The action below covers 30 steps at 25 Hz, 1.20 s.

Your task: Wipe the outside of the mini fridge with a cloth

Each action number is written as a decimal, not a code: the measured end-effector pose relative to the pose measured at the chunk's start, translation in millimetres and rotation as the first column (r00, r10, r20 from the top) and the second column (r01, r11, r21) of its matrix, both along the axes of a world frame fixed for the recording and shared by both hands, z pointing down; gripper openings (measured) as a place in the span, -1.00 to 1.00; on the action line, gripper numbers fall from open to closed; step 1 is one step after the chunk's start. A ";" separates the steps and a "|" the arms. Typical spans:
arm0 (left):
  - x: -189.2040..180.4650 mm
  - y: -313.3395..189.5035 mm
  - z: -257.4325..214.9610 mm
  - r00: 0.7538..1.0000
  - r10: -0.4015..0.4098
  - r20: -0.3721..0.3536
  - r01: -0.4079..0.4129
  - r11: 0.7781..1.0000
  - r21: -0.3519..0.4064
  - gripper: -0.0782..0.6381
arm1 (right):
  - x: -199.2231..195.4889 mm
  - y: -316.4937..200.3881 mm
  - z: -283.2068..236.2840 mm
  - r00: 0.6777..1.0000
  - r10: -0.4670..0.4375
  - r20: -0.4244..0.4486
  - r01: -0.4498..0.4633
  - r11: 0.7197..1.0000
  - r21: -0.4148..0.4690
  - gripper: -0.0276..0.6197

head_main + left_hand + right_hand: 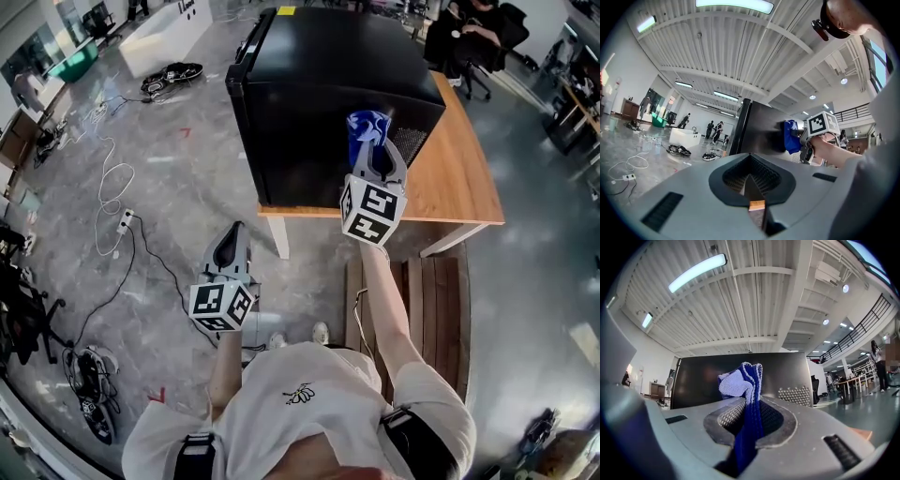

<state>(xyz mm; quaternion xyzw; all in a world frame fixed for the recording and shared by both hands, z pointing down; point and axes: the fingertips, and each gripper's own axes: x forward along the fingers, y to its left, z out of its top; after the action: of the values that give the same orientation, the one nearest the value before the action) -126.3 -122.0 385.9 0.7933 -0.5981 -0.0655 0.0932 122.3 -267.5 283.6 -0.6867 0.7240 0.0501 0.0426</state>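
On the wooden surface [461, 183] at the far right, a black fridge [328, 84] is seen standing upright, with its near face close to the surface's near edge. A blue cloth [366, 129] is gripped by the right gripper [377, 155]. In the right gripper view the jaws are closed on the cloth [743, 390], whose bunched top sticks out beyond the gripper [747, 420]. Behind it the dark face of the fridge [787, 369] is seen, with a perforated patch to the right. The cloth is held at the upper part of the near face, towards its right side. In the left gripper view the cloth [791, 136] appears to be pressed against the fridge [759, 126].

The left gripper [231, 246] is held lower and nearer, to the left of the surface and over the grey floor [178, 178], well apart from the fridge. Its jaws [752, 187] are brought together, with nothing between them. White cables [111, 192] are strewn on the floor at the left.
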 end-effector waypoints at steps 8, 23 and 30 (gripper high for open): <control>10.5 2.5 3.0 1.000 0.005 0.007 -0.005 1.000 -0.007 -0.77 | 52.2 1.7 2.4 0.997 0.064 0.033 -0.064 0.998 -0.004 -0.73; -0.3 5.8 1.2 1.000 -0.015 0.006 0.015 1.000 -0.001 -0.77 | 127.0 5.1 7.9 0.975 0.207 0.076 -0.204 0.978 -0.038 -0.73; -0.8 4.4 -0.3 1.000 -0.010 0.008 0.010 1.000 -0.002 -0.77 | 140.2 4.3 7.0 0.968 0.238 0.082 -0.235 0.971 -0.042 -0.73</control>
<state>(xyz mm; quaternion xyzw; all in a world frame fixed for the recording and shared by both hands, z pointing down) -127.1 -117.6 385.6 0.7903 -0.6027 -0.0622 0.0912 262.4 -263.2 290.6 -0.7702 0.6351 0.0135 0.0568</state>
